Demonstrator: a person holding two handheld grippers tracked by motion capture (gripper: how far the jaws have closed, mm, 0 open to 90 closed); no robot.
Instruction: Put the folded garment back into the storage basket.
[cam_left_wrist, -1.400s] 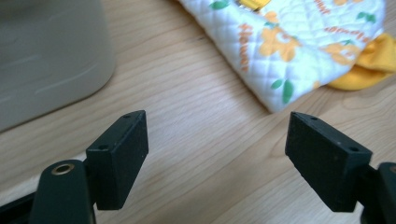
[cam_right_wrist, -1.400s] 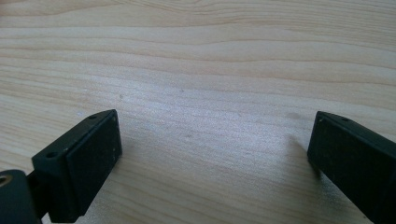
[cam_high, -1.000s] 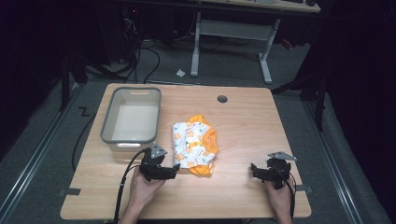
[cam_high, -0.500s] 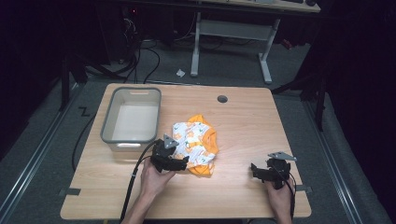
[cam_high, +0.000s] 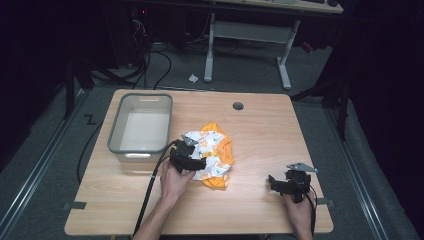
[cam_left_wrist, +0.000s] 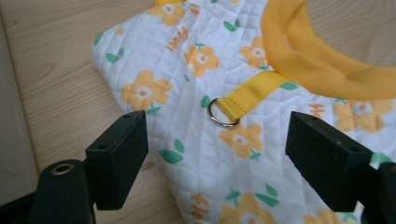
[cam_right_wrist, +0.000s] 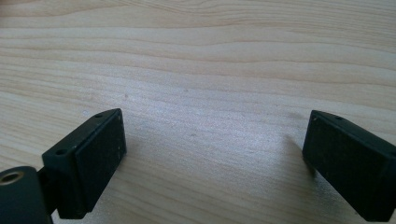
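A small quilted white garment (cam_high: 214, 154) with orange flowers and orange trim lies crumpled at the table's middle. My left gripper (cam_high: 199, 163) is at its left edge, held level and pointing right. In the left gripper view the garment (cam_left_wrist: 196, 74) lies between and beyond the wide-apart jaws of my left gripper (cam_left_wrist: 217, 128), with a metal ring (cam_left_wrist: 223, 113) on a yellow strap just ahead. Those jaws have just been closing slightly, and the pads do not press the cloth. My right gripper (cam_high: 273, 183) rests open near the front right, with bare wood between its jaws (cam_right_wrist: 215, 140).
A grey plastic bin (cam_high: 116, 131) stands at the table's left, just behind my left hand. A round cable hole (cam_high: 238, 106) sits near the far edge. Bare wood (cam_high: 270, 135) stretches between the garment and the right gripper.
My left gripper has moved right and away from the front edge, up to the garment's left side. The right gripper has stayed where it was.
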